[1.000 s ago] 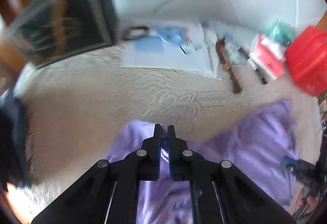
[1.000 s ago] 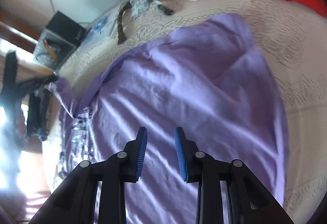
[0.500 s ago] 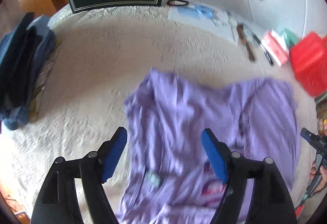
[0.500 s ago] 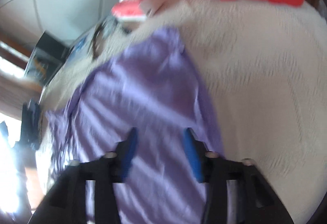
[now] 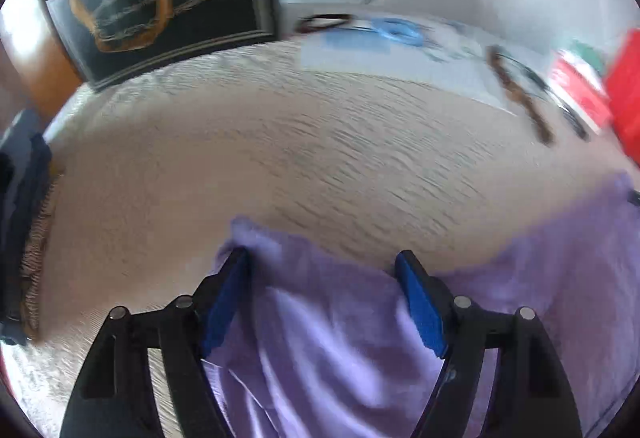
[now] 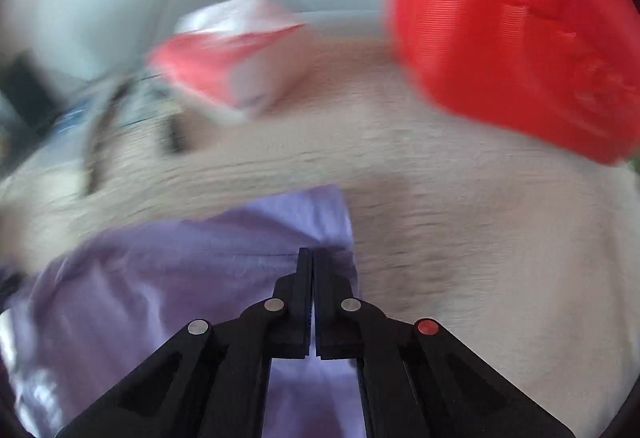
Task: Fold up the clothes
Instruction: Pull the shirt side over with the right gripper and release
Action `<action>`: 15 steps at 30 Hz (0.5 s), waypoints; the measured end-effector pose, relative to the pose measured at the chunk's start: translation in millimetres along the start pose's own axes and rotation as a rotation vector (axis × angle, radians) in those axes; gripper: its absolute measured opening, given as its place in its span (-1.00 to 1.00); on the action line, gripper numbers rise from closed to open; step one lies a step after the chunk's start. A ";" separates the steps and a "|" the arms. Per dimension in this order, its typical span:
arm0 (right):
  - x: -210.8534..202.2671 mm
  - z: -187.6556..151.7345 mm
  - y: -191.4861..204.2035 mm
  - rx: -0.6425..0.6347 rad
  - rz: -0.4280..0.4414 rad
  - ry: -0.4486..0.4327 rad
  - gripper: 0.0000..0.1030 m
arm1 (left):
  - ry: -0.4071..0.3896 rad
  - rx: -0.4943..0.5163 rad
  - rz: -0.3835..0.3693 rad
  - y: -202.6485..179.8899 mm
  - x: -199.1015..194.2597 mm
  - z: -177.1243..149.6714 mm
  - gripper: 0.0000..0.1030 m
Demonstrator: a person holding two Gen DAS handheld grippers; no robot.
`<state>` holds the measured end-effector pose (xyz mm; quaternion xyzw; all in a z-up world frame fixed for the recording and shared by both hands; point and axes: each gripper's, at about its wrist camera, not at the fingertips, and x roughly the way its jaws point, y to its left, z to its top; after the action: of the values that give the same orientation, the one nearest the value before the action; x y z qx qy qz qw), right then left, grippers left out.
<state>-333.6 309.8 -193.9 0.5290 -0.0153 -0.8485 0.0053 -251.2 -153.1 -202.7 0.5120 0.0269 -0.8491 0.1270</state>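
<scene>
Step in hand: taking hold of the far edge of the lilac cotton T-shirt at two places, as it looks, ahead of a fold; the garment lies spread on the cream, woven-textured desk, its far hem towards the wall and its body running back under both cameras
Left tool: spread wide, blue pads straddling the shirt's near-left corner; nothing gripped; the left pad sits at the cloth's edge, though whether it touches is lost in blur
Right tool: closed tight with only a sliver of gap; its tips sit at the shirt's far right corner, and cloth seems pinched between them, a judgement, since motion blur smears the contact
Next move: likely the left tool must close on its corner, so both ends of the hem are held level; then both corners would need carrying together back over the body, keeping the edge taut so it lands square
Risk: the thin cloth may slip or bunch if only one layer is caught
Writing: the black gift bag with a gold ribbon handle at the far left carries gold script too blurred to read; the red-and-white soft tissue pack and the red ribbed plastic box show no legible label; the white paper sheet with blue print is unreadable
</scene>
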 end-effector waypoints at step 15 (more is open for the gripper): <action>-186.5 -184.5 -52.7 -0.024 0.181 -0.069 -0.01 | 0.084 0.035 -0.261 56.3 -133.4 -115.4 0.62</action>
<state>-85.5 363.4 -109.3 0.4958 -0.0530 -0.8624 0.0875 -78.8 -162.1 -135.8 0.5412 0.0835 -0.8367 0.0053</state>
